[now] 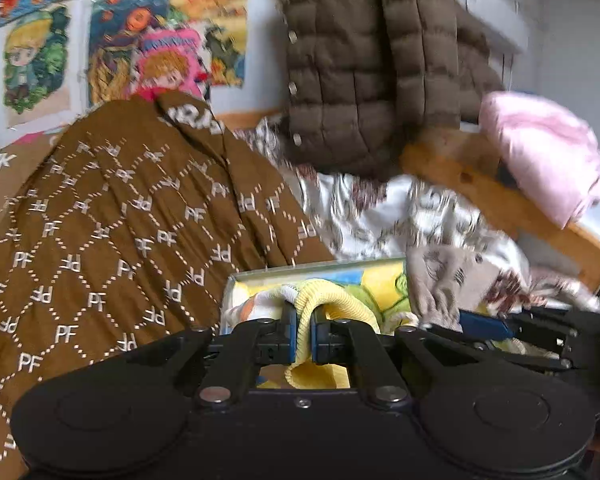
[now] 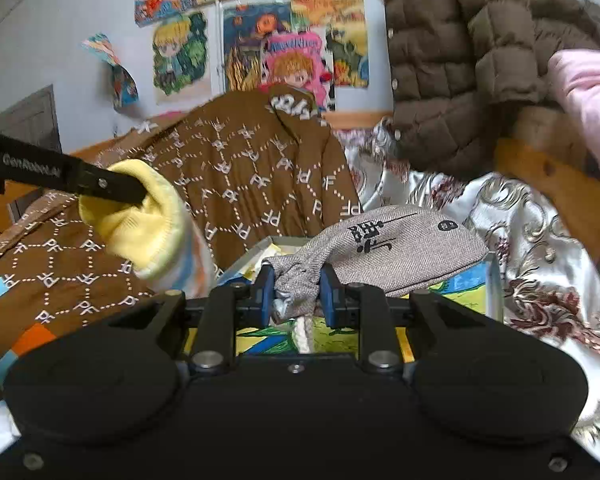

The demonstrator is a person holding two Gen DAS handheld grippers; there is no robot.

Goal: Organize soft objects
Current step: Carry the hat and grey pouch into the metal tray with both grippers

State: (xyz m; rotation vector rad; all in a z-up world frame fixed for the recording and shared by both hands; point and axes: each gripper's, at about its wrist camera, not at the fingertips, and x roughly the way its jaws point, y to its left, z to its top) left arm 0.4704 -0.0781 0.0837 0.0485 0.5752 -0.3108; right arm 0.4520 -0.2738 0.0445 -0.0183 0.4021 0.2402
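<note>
In the left wrist view my left gripper is shut on the ribbed cuff of a yellow knitted sock, which has a white and orange patterned part. The right wrist view shows that sock hanging from the left gripper over the brown quilt. My right gripper is shut on the gathered neck of a grey linen pouch with black characters printed on it. Below both lies an open box with a bright cartoon lining. The right gripper also shows in the left wrist view, holding the pouch.
A brown quilt with a "PF" pattern is heaped on the left. A brown puffer jacket hangs above a wooden bed rail, with a pink cloth draped over the rail. A silvery floral sheet covers the bed. Cartoon posters cover the wall.
</note>
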